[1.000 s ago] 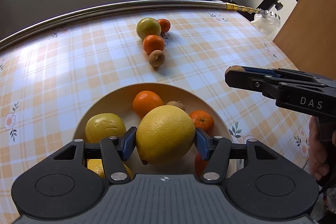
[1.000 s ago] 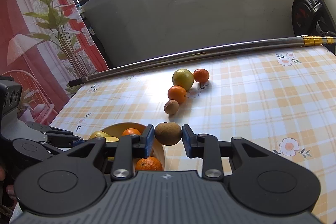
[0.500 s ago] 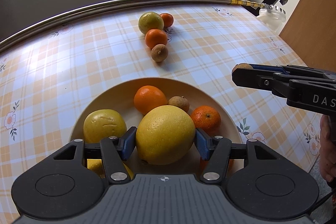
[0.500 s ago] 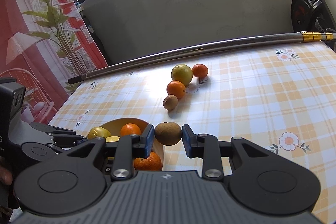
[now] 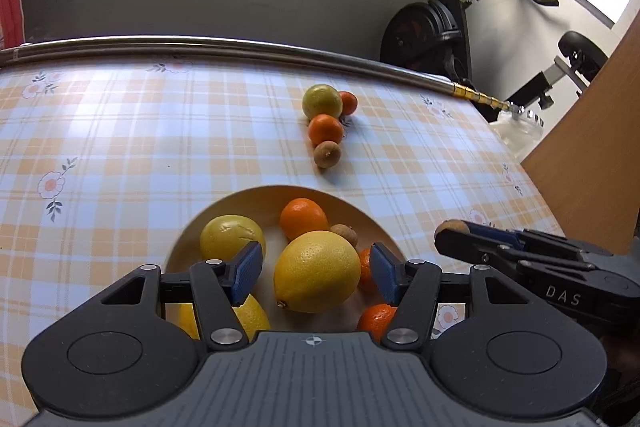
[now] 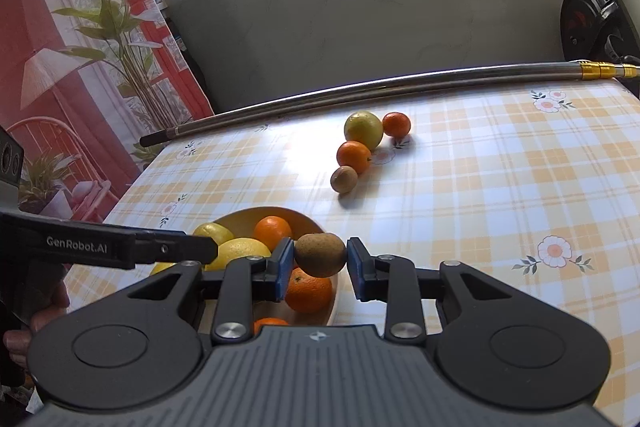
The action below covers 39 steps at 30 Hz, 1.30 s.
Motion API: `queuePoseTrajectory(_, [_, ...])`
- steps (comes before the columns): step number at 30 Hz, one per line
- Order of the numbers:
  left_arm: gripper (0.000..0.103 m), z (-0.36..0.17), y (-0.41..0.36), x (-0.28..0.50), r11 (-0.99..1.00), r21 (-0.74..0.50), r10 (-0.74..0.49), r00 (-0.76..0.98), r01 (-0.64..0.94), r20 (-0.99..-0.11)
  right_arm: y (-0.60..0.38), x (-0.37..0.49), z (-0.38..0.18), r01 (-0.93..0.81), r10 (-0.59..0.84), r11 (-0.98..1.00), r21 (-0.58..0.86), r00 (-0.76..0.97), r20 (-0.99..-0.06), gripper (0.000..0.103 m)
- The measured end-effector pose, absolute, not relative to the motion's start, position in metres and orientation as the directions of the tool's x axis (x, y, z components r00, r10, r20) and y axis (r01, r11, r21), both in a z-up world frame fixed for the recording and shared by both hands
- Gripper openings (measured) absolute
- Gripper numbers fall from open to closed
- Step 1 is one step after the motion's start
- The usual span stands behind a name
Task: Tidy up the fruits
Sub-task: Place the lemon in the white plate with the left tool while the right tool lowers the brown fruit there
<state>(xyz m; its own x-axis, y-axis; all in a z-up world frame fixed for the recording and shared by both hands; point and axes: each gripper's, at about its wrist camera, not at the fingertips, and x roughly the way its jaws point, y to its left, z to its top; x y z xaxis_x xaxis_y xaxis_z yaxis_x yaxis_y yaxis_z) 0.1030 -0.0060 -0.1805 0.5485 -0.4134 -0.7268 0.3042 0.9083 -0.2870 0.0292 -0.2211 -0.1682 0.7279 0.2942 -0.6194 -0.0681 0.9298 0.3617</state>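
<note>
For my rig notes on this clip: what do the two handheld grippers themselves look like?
Both the left gripper and the right gripper are matte black plastic with a ribbed grey deck, round side housings, silver pivot screws and ridged blue pads. White lettering marks the sides: "GenRobot.AI" on the left, "DAS" on the right. No cables or sleeves show.

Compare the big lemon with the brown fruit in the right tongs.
The lemon is yellow and large; the brown fruit is far smaller. The lemon sits in the bowl, the left tongs open around it; the brown fruit is clamped in the right tongs, in the air. Both are roundish ovals.
</note>
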Motion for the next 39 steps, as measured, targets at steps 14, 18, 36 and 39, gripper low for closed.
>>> queuePoseTrajectory(14, [0.062, -0.153, 0.048, 0.066, 0.960, -0.203, -0.281, 0.677, 0.195, -0.680, -0.126, 0.033, -0.185, -0.269, 0.433, 0.901, 0.340, 0.531, -0.728, 0.032])
queuePoseTrajectory(18, [0.062, -0.156, 0.064, 0.061, 0.961, -0.224, -0.272, 0.683, 0.161, -0.678, -0.097, 0.038, -0.196, -0.306, 0.417, 0.904, 0.298, 0.482, -0.770, 0.032])
queuePoseTrajectory(36, [0.062, -0.164, 0.076, 0.051, 0.960, -0.240, -0.273, 0.685, 0.146, -0.675, -0.087, 0.039, -0.195, -0.273, 0.405, 0.913, 0.305, 0.505, -0.762, 0.033])
queuePoseTrajectory(39, [0.062, -0.164, 0.074, 0.050, 0.962, -0.233, -0.267, 0.686, 0.145, -0.677, -0.090, 0.032, -0.190, -0.254, 0.391, 0.920, 0.298, 0.534, -0.750, 0.033])
